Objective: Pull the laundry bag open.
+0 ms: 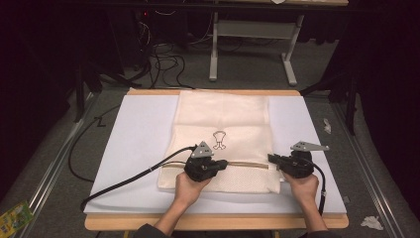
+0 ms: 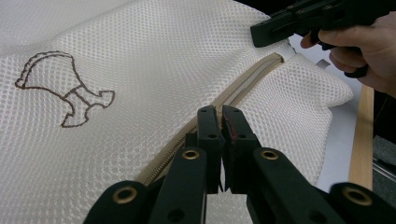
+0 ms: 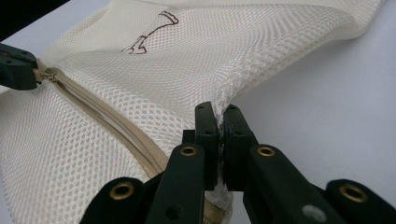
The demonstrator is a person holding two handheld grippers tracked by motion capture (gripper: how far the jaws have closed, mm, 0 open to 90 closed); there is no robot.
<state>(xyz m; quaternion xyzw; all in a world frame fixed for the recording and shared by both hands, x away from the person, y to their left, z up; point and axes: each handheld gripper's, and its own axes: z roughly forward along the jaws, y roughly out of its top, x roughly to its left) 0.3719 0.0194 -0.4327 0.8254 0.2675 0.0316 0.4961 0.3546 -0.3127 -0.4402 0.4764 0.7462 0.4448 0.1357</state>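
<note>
Cream mesh cloth bag point(image 1: 223, 124), matt black tools point(image 2: 223, 122)

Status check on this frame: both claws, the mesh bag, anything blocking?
Left claw shut at the zipper. Right claw shut on the mesh bag edge. Bag flat on the white board. Nothing in the way.

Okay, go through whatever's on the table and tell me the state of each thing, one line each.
mesh laundry bag: lying flat on the white board, its right edge lifted a little.
zipper: mostly closed along the bag.
left gripper: shut, jaws pinched on the zipper, apparently at its pull.
right gripper: shut on the bag's mesh edge near the zipper end.
white board: flat on the wooden table, under the bag.
</note>
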